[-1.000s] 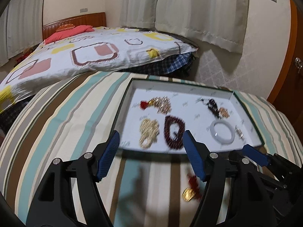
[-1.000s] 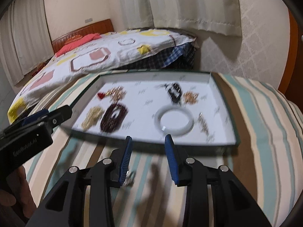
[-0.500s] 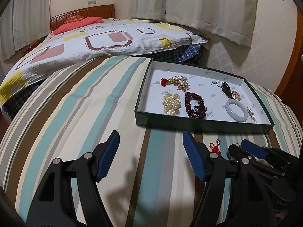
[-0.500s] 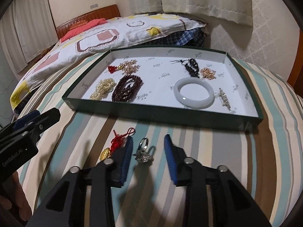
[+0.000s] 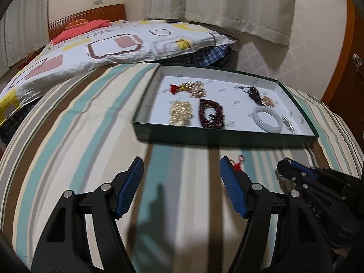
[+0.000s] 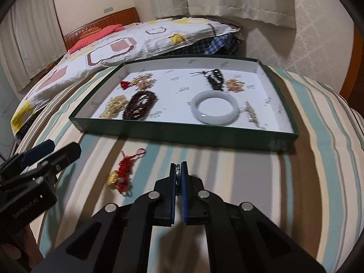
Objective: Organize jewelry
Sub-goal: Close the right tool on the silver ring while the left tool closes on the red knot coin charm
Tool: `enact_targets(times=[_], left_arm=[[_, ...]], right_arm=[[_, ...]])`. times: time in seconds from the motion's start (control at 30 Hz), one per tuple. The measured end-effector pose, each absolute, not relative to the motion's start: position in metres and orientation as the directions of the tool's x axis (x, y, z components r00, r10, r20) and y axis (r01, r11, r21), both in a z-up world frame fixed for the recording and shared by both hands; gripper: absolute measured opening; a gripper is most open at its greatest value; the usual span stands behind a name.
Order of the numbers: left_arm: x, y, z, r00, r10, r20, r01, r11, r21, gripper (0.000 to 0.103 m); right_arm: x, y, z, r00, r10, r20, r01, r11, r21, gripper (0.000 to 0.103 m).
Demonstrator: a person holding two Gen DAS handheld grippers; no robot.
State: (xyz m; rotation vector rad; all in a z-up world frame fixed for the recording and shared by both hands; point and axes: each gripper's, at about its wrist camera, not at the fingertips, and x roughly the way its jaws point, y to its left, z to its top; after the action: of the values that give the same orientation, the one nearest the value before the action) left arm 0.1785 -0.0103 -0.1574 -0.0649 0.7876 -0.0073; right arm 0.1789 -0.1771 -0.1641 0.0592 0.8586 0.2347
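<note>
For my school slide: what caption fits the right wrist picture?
Right gripper pinching a ring before a green tray of jewelry.

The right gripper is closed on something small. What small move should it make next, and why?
Probably lift and carry it forward over the green tray's near wall. The right gripper is shut on a small silver ring, and a bare white patch of tray floor lies just beyond, left of the white bangle.

Between the pressed fingers (image 6: 184, 170) of the right gripper (image 6: 178, 170) only a thin silver edge of a small item (image 6: 178, 174) shows; what it is cannot be told. In the left wrist view the red knot charm (image 5: 237, 164) is mostly hidden behind a finger, and the jewelry in the green tray (image 5: 227, 135) is blurred. The right gripper's body is cut by the picture's edge there.
</note>
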Motion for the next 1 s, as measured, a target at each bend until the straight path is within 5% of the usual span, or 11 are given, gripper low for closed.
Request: enact_targets(times=[0.53,0.77,0.9,1.0], left_arm=[[0.186,-0.066,-0.181,0.646,-0.084,-0.758,0.088,0.995,-0.035,0.065],[0.188,-0.067,-0.19,0.616,-0.101,-0.781,0.102,0.994,-0.048,0.046],[0.187,-0.063,-0.189,0.617,-0.115,-0.779,0.113,0.992,-0.057,0.023],[0.187,-0.06,-0.189,0.617,-0.132,-0.776,0.118,0.99,-0.074,0.02]], right_arm=[[0.167,-0.234,-0.166,0.656,0.185,-0.732,-0.086,0.981,0.171,0.004],[0.168,-0.236,-0.169,0.652,0.201,-0.731,-0.085,0.977,0.194,0.004],[0.168,-0.236,-0.169,0.652,0.204,-0.731,-0.086,0.977,0.195,0.004],[0.168,-0.235,-0.169,0.651,0.206,-0.731,-0.09,0.977,0.195,0.004]])
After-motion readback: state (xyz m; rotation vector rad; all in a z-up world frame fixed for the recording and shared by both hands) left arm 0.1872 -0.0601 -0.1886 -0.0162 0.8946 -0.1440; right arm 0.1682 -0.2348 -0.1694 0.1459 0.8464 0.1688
